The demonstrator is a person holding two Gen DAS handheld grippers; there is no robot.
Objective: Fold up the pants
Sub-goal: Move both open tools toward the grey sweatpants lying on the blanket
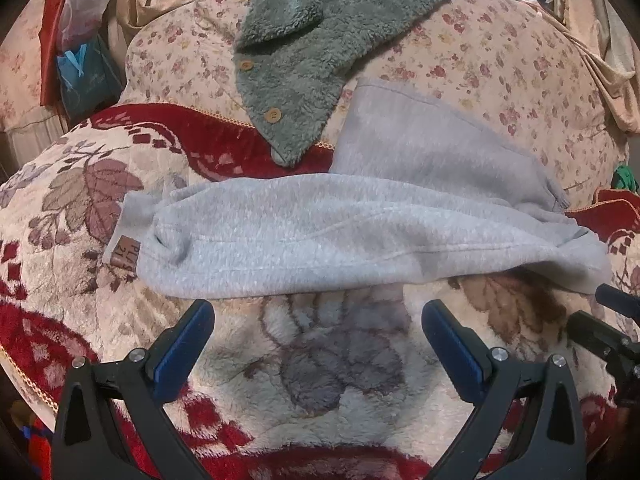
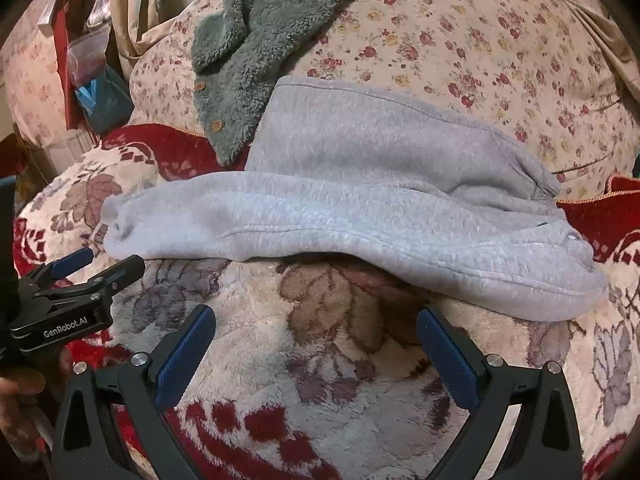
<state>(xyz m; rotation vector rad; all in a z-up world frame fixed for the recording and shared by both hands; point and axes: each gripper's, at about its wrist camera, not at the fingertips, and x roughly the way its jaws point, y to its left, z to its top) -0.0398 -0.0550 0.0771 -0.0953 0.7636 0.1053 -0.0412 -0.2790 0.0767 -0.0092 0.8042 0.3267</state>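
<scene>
Grey fleece pants [image 1: 320, 232] lie folded over on a red and cream floral blanket [image 1: 328, 380], a brown label at their left end. They also show in the right wrist view [image 2: 340, 208]. My left gripper [image 1: 318, 312] is open and empty, just short of the pants' near edge. My right gripper [image 2: 316, 320] is open and empty, also just short of the near edge. The left gripper also appears at the left of the right wrist view [image 2: 100, 262]. Part of the right gripper shows at the right edge of the left wrist view [image 1: 612, 320].
A green fleece jacket [image 1: 312, 52] with wooden buttons lies behind the pants on a floral quilt [image 1: 500, 60]. A blue bag [image 1: 86, 76] and red items hang at the far left. Curtains and a window are at the back.
</scene>
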